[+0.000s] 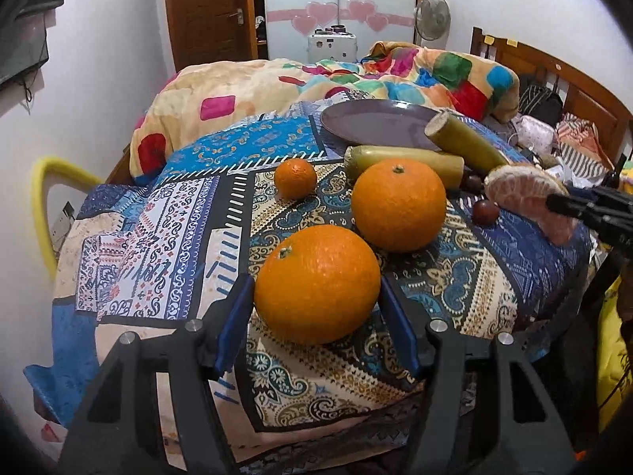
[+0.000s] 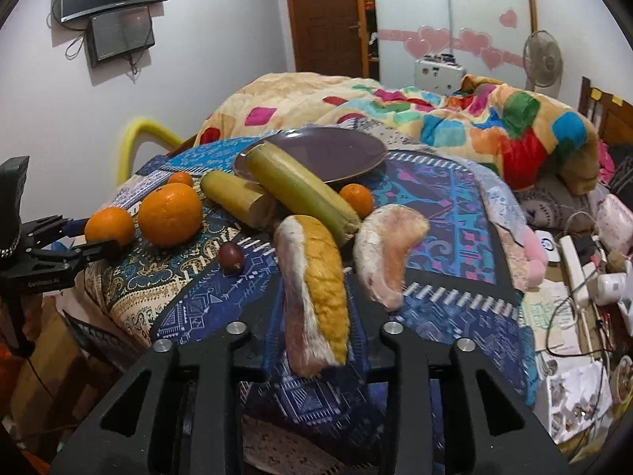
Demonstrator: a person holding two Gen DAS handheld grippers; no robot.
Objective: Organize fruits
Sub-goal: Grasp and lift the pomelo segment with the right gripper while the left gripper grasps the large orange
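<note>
The purple plate point(image 1: 379, 126) sits bare at the far side of the patterned cloth point(image 1: 190, 213), so as far as I can judge the sorting has barely begun: no fruit lies on it. One sugarcane piece point(image 2: 300, 190) leans with its cut end over the plate's near rim, and the second cane piece point(image 2: 237, 198) lies just in front of the plate, to its left.

The left gripper point(image 1: 316, 312) has its blue pads spread apart on either side of the nearest large orange point(image 1: 316, 285), which rests on the cloth well in front of the plate; whether the pads touch the peel I cannot tell. The right gripper point(image 2: 316, 316) is clamped on a pomelo wedge point(image 2: 316, 293), yellow rind up, held in front of the plate. A second, peeled pomelo wedge point(image 2: 387, 249) lies just beside it.

Counting: two large oranges, the other one point(image 1: 399, 204) lying between the near one and the plate; two small mandarins, one point(image 1: 296, 178) left of the cane and one point(image 2: 357, 200) right of it; two cane pieces; two pomelo wedges; one small dark red fruit point(image 2: 231, 255); one plate. All nine pieces of produce seem left to place.
</note>
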